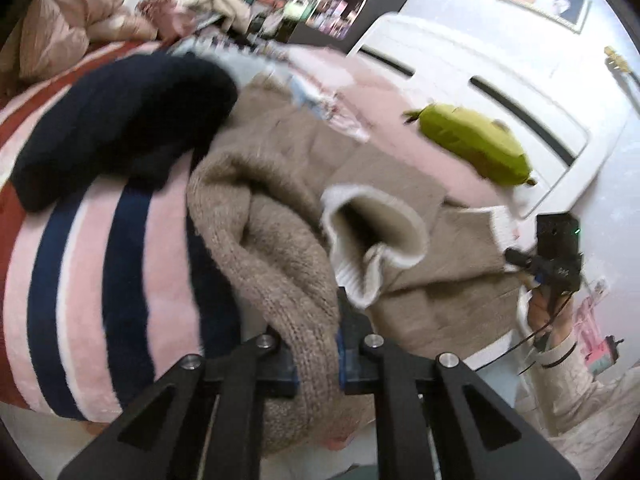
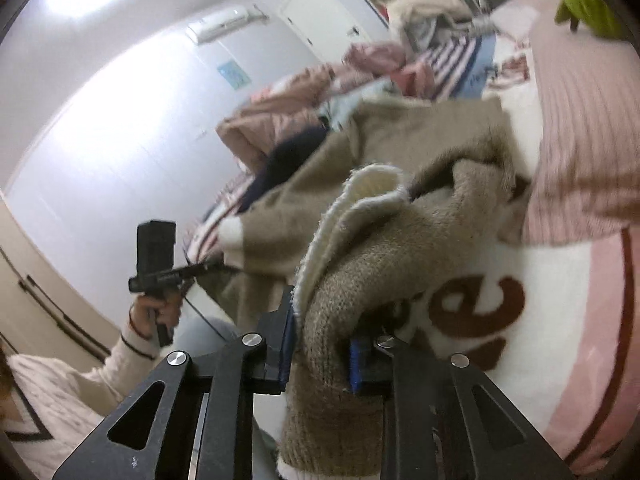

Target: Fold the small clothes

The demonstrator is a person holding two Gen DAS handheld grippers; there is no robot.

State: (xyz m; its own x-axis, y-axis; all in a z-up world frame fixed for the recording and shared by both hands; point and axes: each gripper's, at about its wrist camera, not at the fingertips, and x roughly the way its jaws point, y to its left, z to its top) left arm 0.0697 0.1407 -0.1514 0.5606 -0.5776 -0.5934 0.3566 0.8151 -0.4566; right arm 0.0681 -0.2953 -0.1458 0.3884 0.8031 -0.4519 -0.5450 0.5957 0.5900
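Observation:
A small tan knit sweater [image 1: 288,240] with white cuffs and trim lies bunched on the bed. My left gripper [image 1: 318,364] is shut on a thick fold of its tan knit. The sweater shows in the right wrist view [image 2: 400,240] too, where my right gripper [image 2: 320,360] is shut on another bunched part beside a white ribbed cuff [image 2: 360,200]. Each gripper appears in the other's view, held in a hand: the right gripper [image 1: 556,252] at the far right, the left gripper [image 2: 160,264] at the left.
A dark navy garment [image 1: 120,120] lies on the pink striped blanket [image 1: 80,300]. A green plush toy [image 1: 476,140] sits by the white headboard [image 1: 480,80]. A pink striped pillow [image 2: 580,140] and a pile of clothes [image 2: 380,60] lie further back.

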